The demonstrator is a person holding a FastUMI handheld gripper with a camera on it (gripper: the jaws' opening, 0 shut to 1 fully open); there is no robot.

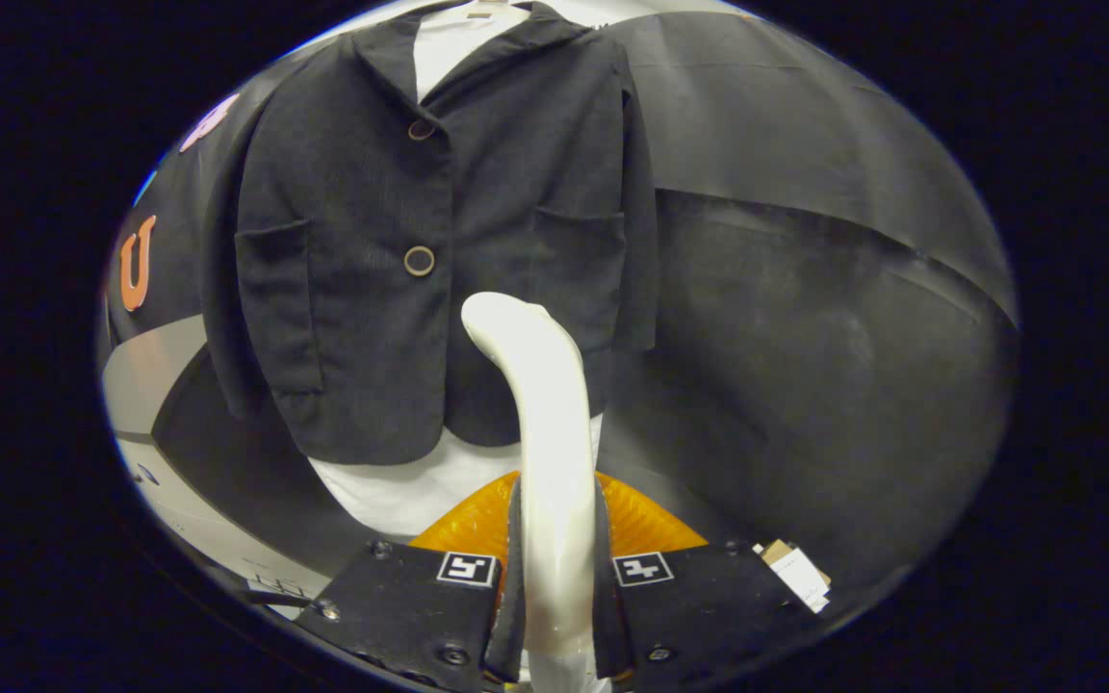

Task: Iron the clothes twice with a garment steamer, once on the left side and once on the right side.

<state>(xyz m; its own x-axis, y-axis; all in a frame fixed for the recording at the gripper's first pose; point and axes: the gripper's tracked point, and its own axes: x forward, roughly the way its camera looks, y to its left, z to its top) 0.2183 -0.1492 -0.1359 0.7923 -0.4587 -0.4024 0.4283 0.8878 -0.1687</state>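
Note:
A dark corduroy jacket [439, 221] with two round buttons hangs over a white shirt [400, 486] on a hanger, beyond the fingers. My gripper [554, 577] is shut on the garment steamer [540, 404], a glossy white handle rising between the fingers and curving forward toward the jacket. Its head sits low before the jacket's front, just right of the button line, near the hem. Whether the head touches the cloth cannot be told. An orange translucent part of the steamer [641, 525] shows behind the fingers.
Black cloth wall [805, 289] hangs behind and to the right of the jacket. A pale floor or platform strip [145, 371] lies low at the left. A small tag [798, 573] sits by the right finger.

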